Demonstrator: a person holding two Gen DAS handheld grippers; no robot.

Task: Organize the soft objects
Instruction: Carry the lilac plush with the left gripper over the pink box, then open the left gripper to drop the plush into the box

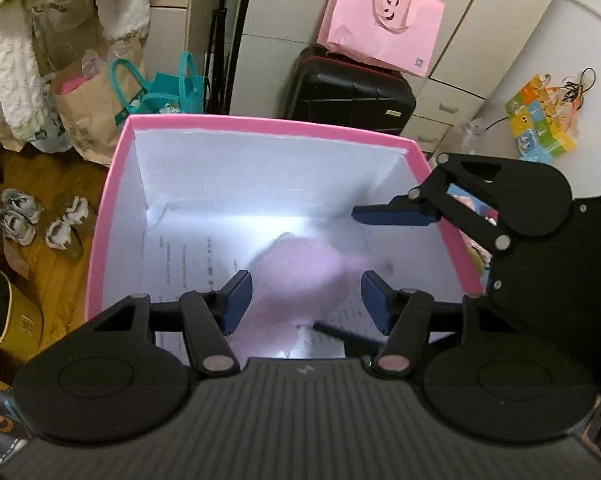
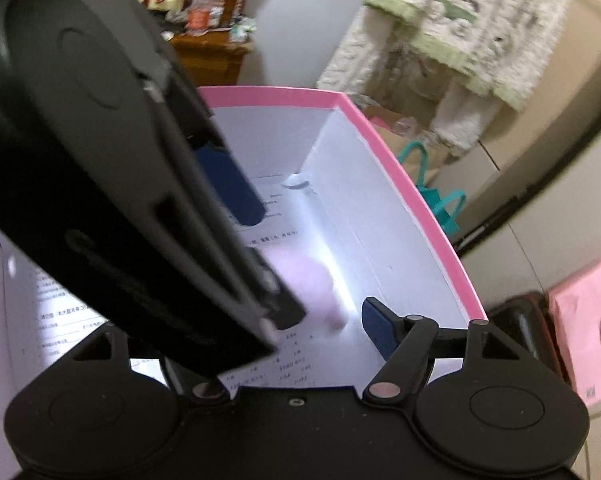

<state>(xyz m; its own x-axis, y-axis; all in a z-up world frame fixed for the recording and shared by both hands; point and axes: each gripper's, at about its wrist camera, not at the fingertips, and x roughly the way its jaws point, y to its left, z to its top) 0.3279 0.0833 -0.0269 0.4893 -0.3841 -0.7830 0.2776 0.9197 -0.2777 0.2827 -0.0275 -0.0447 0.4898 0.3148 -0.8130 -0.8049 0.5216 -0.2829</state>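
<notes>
A blurred pale pink soft object (image 1: 300, 276) lies on the printed paper at the bottom of a pink-rimmed box (image 1: 260, 122) with white inner walls. My left gripper (image 1: 306, 300) hangs over the box, jaws open, with the soft object below and between the blue pads, not gripped. My right gripper reaches in from the right, one blue pad (image 1: 392, 216) showing over the box. In the right wrist view the soft object (image 2: 308, 280) is partly hidden behind the left gripper's body (image 2: 120, 184). The right gripper (image 2: 300, 332) is open and empty; its left finger is hidden.
A black suitcase (image 1: 348, 92) with a pink paper bag (image 1: 380, 20) on it stands behind the box. Paper bags (image 1: 88, 112) and a teal bag (image 1: 172, 92) stand at the far left; shoes (image 1: 20, 216) lie on the wooden floor. A fluffy garment (image 2: 460, 32) hangs nearby.
</notes>
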